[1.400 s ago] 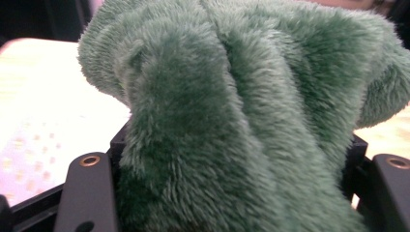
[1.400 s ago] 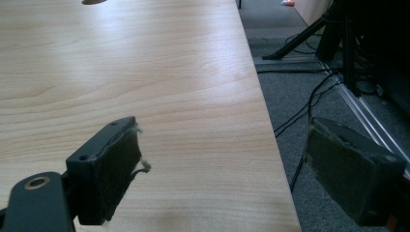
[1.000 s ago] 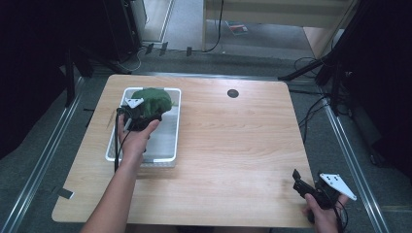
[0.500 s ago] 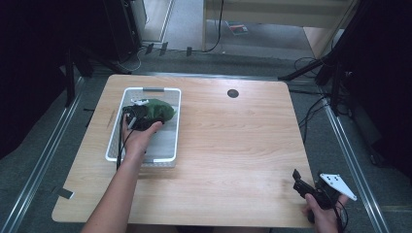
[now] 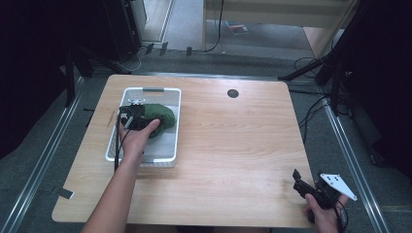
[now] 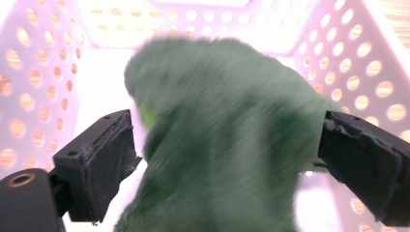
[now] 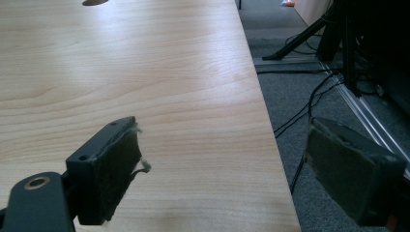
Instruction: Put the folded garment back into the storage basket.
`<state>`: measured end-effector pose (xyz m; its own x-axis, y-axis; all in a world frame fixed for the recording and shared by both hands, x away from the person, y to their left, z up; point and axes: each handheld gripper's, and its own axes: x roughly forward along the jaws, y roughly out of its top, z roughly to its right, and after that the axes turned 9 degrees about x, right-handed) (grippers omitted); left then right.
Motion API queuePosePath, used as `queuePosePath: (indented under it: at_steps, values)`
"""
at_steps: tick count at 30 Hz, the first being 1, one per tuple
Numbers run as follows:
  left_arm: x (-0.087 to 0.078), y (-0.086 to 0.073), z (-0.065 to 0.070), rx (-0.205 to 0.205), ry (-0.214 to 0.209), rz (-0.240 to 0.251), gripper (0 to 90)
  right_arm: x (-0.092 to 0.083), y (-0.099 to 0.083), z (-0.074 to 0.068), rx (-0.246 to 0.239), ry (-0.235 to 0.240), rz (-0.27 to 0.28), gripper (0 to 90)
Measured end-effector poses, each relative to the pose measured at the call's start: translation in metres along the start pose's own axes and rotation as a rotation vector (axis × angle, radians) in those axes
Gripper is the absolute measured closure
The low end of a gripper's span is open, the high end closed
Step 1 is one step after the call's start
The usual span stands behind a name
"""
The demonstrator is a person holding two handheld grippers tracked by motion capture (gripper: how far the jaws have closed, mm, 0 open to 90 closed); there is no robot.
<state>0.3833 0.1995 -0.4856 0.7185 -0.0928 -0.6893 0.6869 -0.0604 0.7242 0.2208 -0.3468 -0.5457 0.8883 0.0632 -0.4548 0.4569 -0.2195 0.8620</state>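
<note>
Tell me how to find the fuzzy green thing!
Look at the wooden table and find the white basket with holes in its walls near its left side. Inside it lies the green plush, right in front of the left hand-held gripper, whose jaws have just been opening around it. It is the one soft, dark green, furry thing there.

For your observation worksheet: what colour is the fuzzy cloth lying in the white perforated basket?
Dark green. The fuzzy cloth shows best in the left gripper view, inside the white perforated basket.
</note>
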Motion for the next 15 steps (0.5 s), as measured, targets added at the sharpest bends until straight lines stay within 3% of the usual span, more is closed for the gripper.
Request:
queuePosePath:
  at_steps: [5,15]
  values:
    - [-0.01,0.002,-0.001,-0.006,-0.036,0.026,3.3,0.0,0.0,0.0,0.0,-0.001,0.0,13.1]
    - [-0.041,0.005,-0.002,0.019,-0.054,0.132,3.2,0.0,0.0,0.0,-0.002,-0.002,0.003,13.1]
